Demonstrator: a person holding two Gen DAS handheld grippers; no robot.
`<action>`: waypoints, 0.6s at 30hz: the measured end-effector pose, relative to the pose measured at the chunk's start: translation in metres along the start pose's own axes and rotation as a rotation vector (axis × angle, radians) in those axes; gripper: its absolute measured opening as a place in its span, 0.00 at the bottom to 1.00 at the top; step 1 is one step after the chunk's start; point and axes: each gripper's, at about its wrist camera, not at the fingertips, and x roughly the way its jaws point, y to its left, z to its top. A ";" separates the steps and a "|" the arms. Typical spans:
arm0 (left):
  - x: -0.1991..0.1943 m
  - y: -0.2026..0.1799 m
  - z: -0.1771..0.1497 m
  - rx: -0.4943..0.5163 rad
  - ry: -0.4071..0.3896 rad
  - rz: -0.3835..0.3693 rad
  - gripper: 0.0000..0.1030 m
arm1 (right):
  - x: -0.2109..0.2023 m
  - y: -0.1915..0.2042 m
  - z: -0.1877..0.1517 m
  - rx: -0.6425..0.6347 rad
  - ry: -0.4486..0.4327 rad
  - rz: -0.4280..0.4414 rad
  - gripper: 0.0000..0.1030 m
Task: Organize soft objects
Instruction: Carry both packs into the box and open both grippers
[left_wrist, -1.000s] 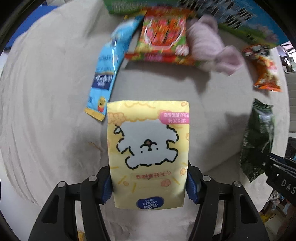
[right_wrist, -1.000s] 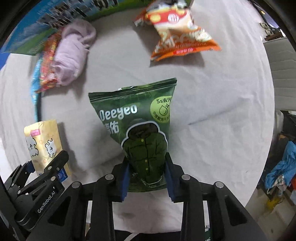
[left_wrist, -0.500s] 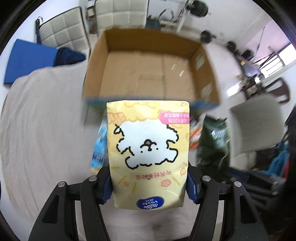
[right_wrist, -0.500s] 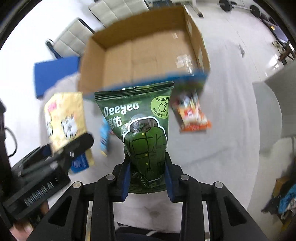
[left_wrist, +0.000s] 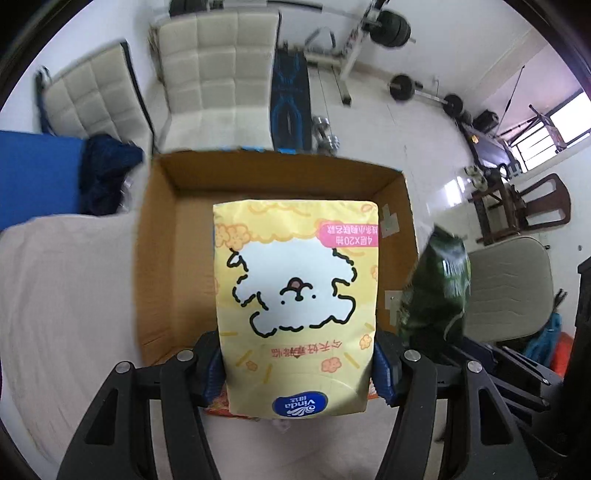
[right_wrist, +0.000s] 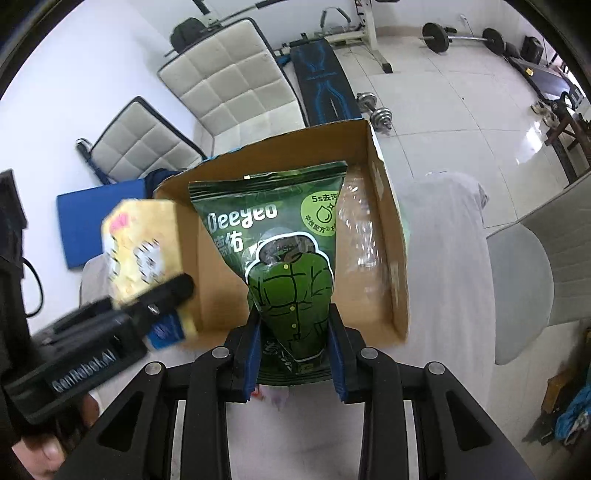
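Left gripper clamped on yellow tissue pack, blue pads pressing both its sides, pack held up over the open cardboard box. Right gripper clenched tight on green pouch, gripping its narrow lower end, pouch upright above the same box. Box sits on a beige cloth-covered surface, inside looks bare apart from clear tape strips on the floor. In the right wrist view the left gripper and its pack show blurred at the box's left wall. White padded chairs and a weight bench stand behind the box.
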 end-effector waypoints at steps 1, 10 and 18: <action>0.015 0.000 0.012 -0.013 0.029 -0.012 0.58 | 0.013 0.000 0.009 0.003 0.010 -0.009 0.32; 0.089 0.010 0.055 -0.067 0.169 -0.037 0.59 | 0.121 -0.010 0.060 0.012 0.100 -0.095 0.32; 0.123 0.012 0.066 -0.062 0.229 -0.052 0.59 | 0.185 -0.015 0.081 -0.021 0.133 -0.135 0.32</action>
